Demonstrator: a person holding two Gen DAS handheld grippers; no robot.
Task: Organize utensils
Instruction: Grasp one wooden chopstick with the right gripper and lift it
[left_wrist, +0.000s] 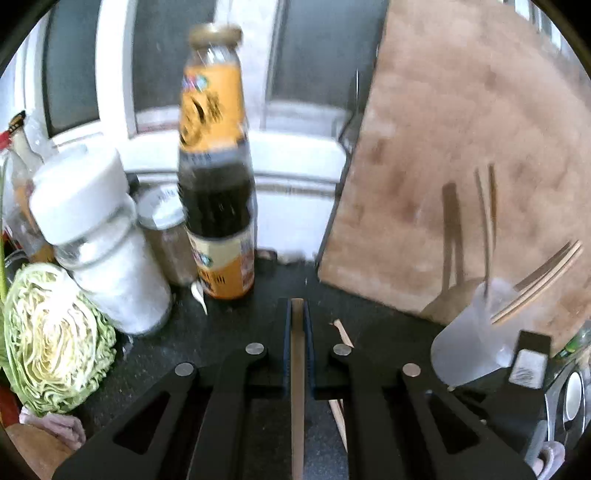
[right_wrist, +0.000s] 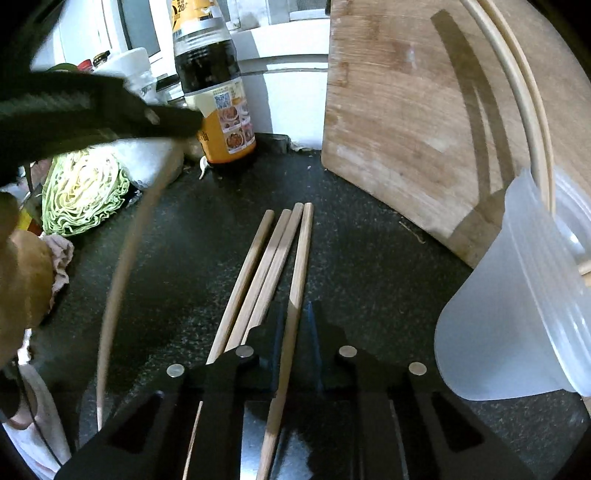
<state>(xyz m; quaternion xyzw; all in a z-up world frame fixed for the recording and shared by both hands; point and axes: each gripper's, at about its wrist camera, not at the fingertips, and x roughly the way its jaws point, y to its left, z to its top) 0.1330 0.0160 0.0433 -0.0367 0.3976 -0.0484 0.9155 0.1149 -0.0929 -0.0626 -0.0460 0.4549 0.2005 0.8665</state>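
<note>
- Left wrist view: the left tongs (left_wrist: 297, 321) are clamped on a single wooden chopstick (left_wrist: 297, 387), which runs straight back between the blue pads towards the camera, lifted clear of the dark speckled bench (left_wrist: 229, 332).
- Ahead stand a dark sauce bottle (left_wrist: 216, 162) with an orange label, a white-lidded jar (left_wrist: 99, 240) and a smaller spice jar (left_wrist: 168, 240); a halved cabbage (left_wrist: 51, 339) lies at the left.
- A wooden cutting board (left_wrist: 461, 166) leans upright at the right, and in front of it a frosted plastic cup (left_wrist: 476, 332) holds chopsticks; the picture is blurred, so their number is probably three or four at best guess.
- Right wrist view: the right tongs (right_wrist: 297, 317) sit low over the bench with another chopstick (right_wrist: 295, 295) between their narrow jaws; the pads appear to press on it.
- Three more loose chopsticks (right_wrist: 258, 273) lie on the bench just to its left, side by side and touching.
- The left tongs' black frame (right_wrist: 92, 107) crosses the upper left, with its chopstick hanging below as a blurred streak.
</note>
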